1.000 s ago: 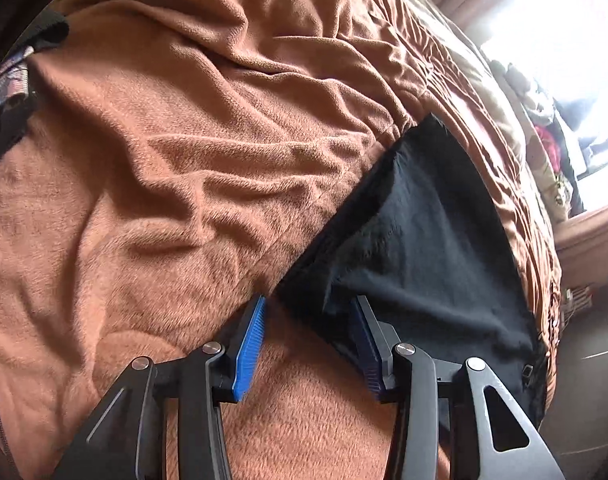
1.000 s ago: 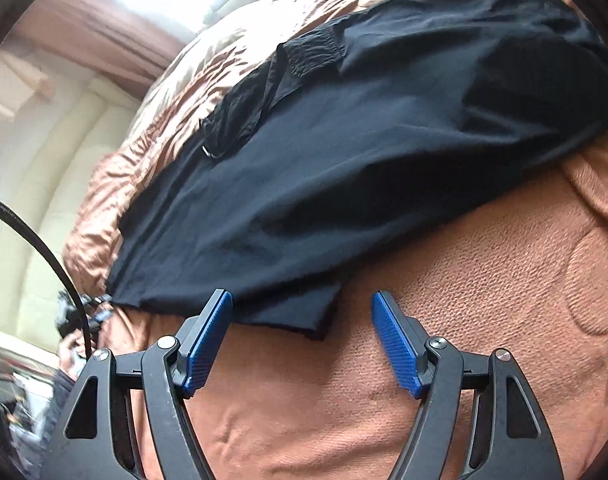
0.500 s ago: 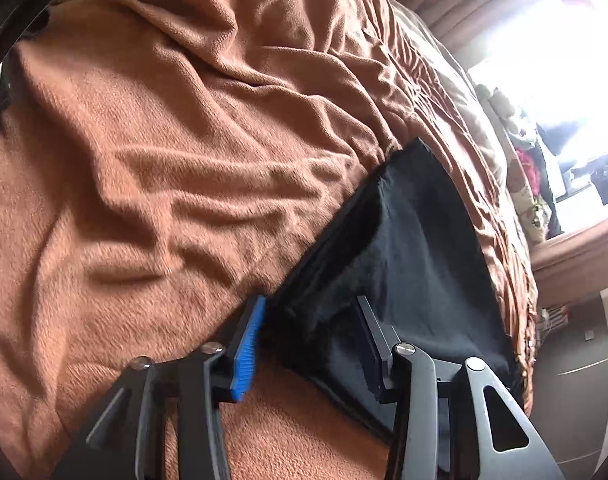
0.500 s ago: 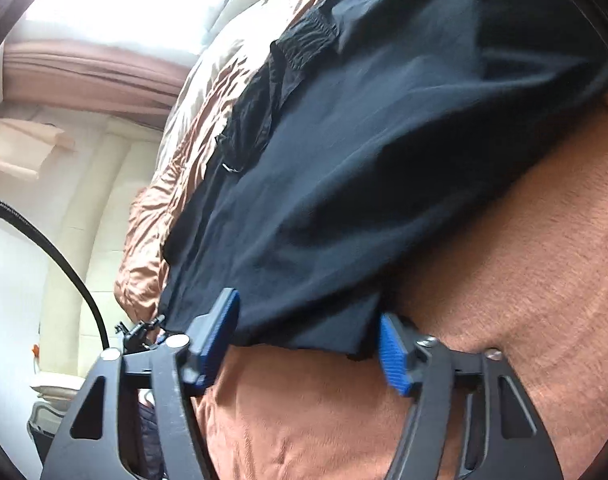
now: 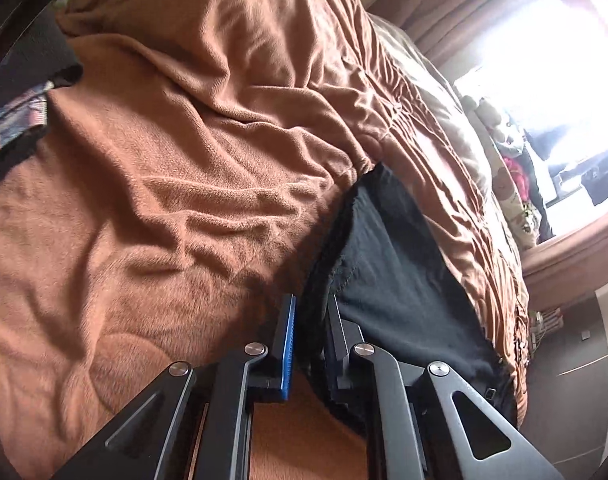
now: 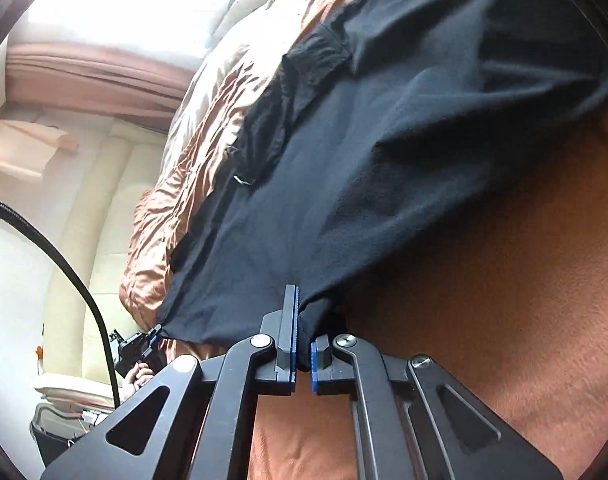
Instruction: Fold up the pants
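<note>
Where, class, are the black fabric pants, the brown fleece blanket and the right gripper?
black fabric pants (image 6: 404,160): right wrist view, mid panel.
brown fleece blanket (image 5: 164,200): left wrist view, wrinkled middle.
right gripper (image 6: 303,344): right wrist view, between fingertips.

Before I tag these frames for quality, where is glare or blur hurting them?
Left wrist view: the bright window blows out the upper right; the rumpled brown fleece blanket stays sharp. Right wrist view: glare upper left, and the black fabric pants look softly blurred.
</note>
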